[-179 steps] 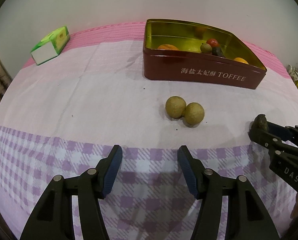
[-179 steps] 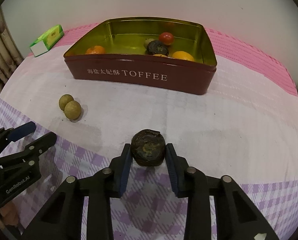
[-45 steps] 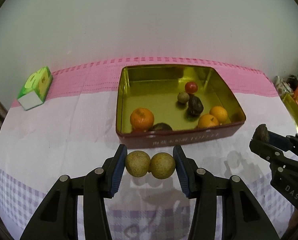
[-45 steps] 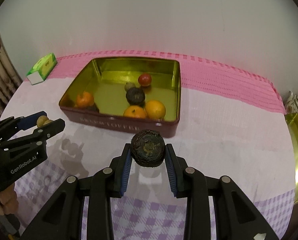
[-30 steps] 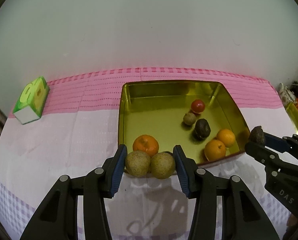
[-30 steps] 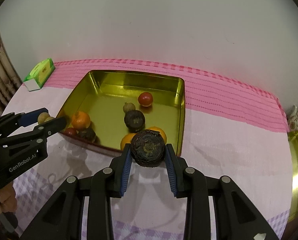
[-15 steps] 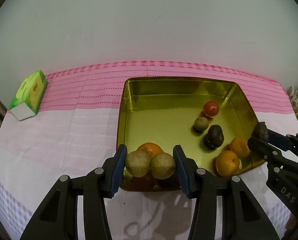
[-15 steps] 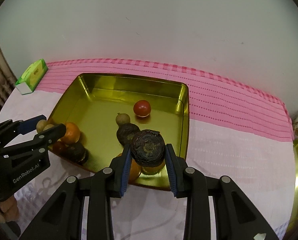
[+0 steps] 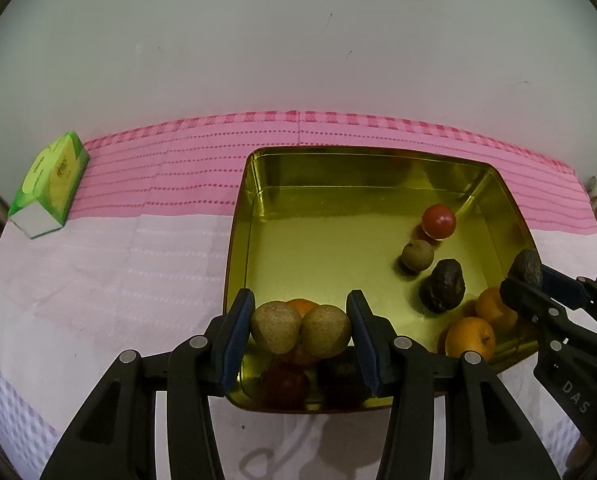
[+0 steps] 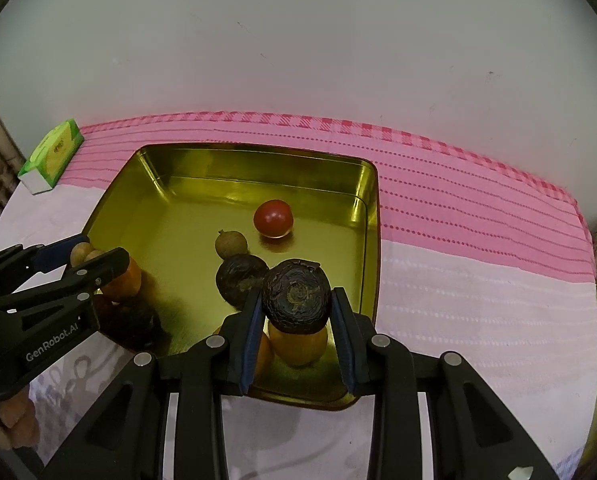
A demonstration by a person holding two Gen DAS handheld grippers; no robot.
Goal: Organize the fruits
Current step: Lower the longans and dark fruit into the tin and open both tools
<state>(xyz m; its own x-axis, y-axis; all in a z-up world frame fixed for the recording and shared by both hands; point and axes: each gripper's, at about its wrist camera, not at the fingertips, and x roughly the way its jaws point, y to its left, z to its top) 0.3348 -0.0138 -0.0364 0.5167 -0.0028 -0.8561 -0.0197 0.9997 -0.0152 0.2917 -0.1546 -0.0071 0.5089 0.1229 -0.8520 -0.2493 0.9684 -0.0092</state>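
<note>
Both tongs [image 9: 300, 330] [image 10: 296, 310] angled down, gripping fruit.

The left tongs [image 9: 300, 330] point steeply downward, blue-padded jaws clamped on a pair of small tan fruits [image 9: 300, 330] held side by side between them. The right tongs [image 10: 296, 298] tilt down at much the same angle, jaws set narrower and pressed against both sides of a dark wrinkled fruit [image 10: 296, 296]. Each pair shows at the edge of the other's wrist view, so the two are side by side and apart. The fingers [image 10: 12, 420] of the person's left hand wrap the left handle.
</note>
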